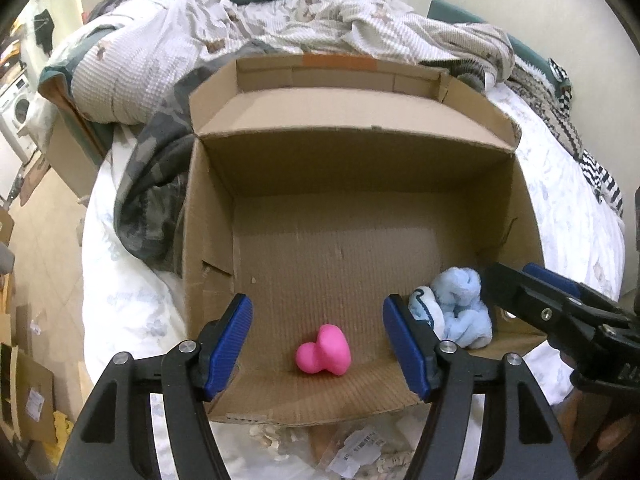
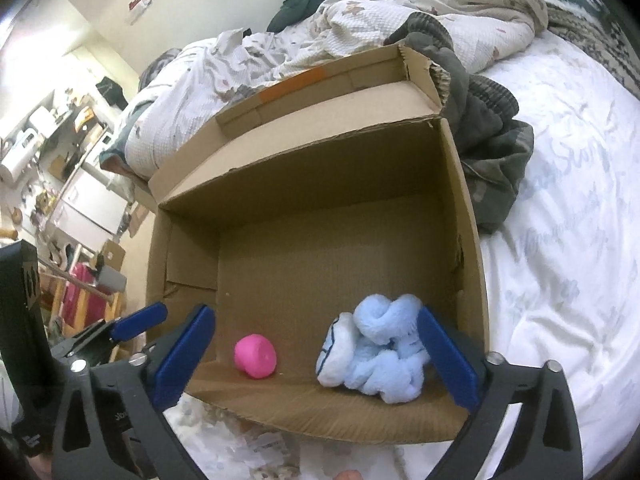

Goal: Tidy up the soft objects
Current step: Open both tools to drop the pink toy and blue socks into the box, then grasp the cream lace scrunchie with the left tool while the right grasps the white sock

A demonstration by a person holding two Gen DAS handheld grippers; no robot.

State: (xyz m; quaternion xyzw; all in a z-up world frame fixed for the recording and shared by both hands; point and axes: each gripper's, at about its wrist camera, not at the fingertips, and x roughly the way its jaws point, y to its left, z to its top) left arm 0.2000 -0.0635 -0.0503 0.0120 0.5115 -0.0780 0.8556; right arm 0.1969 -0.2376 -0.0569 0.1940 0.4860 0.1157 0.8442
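Both soft things are in the box, and both my tools hang empty above it.

My left tool [image 1: 318, 350] has its jaws apart over the small pink rubbery lump [image 1: 323, 355]; my right tool [image 2: 316, 358] is spread wide around the fluffy pale-blue plush toy [image 2: 376, 354], pads clear of it. Both lie on the floor of the open brown cardboard box [image 1: 352, 148] on the white bed [image 2: 560, 240], so I judge this pair stowed. The crumpled bedding behind may hide more items; I cannot tell.
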